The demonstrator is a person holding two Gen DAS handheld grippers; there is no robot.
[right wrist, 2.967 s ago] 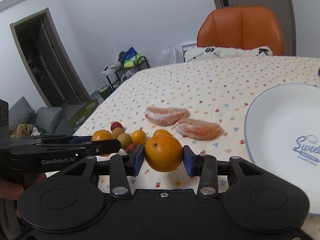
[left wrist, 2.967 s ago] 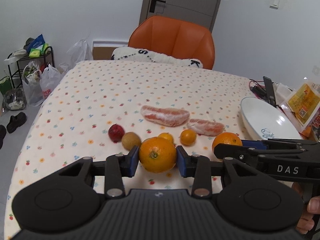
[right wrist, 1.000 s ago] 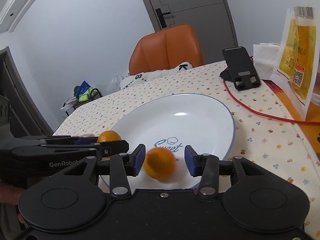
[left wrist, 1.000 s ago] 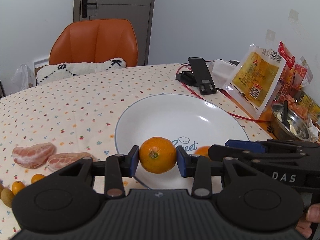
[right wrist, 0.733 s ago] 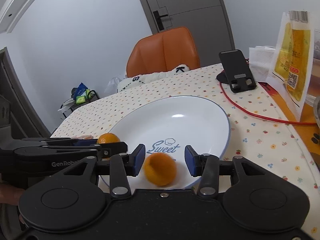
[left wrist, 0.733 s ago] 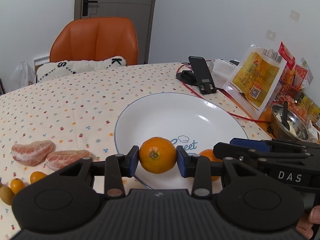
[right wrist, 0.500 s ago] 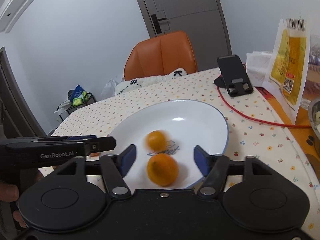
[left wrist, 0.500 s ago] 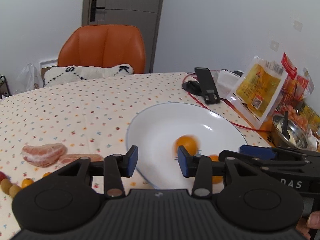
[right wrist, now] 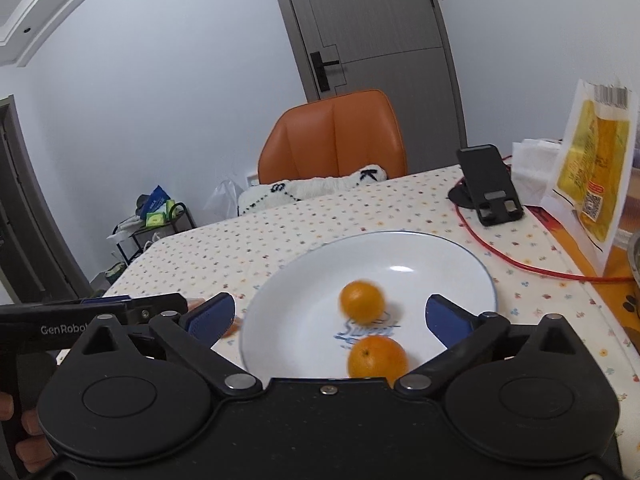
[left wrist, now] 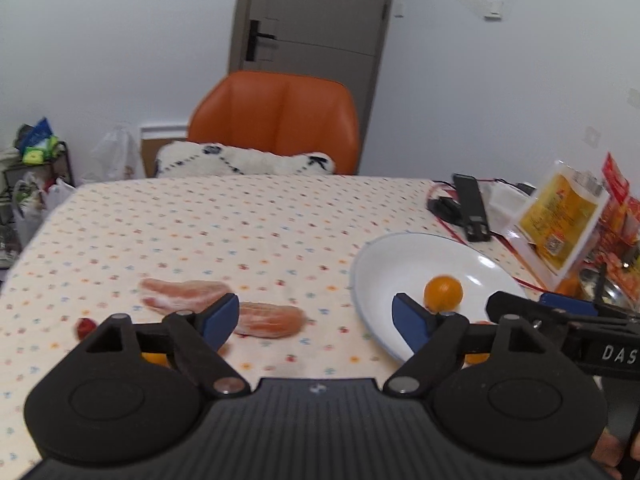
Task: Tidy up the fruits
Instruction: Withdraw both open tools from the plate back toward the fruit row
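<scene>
Two oranges lie in the white plate point(right wrist: 448, 264): one point(right wrist: 362, 301) near its middle, blurred, and one point(right wrist: 377, 357) at the near rim. My right gripper point(right wrist: 331, 317) hangs open just above the near orange, empty. My left gripper point(left wrist: 316, 316) is open and empty over the tablecloth left of the plate point(left wrist: 384, 264), where one orange point(left wrist: 443, 292) shows. Two peeled pomelo segments point(left wrist: 182, 291) point(left wrist: 272, 319) lie beyond its left finger. A small red fruit point(left wrist: 85, 326) and a small orange fruit point(left wrist: 153, 358) sit at the left, partly hidden.
An orange chair point(left wrist: 276, 120) with a white cushion stands at the table's far side. A black phone stand point(right wrist: 490, 188), a red cable point(right wrist: 520, 264) and yellow snack bags point(right wrist: 596, 168) crowd the right edge. A metal bowl point(left wrist: 608, 284) sits at far right.
Both grippers let go of their oranges, which dropped into the plate, and opened wider. The left gripper has swung left and back, away from the plate, toward the pomelo segments.
</scene>
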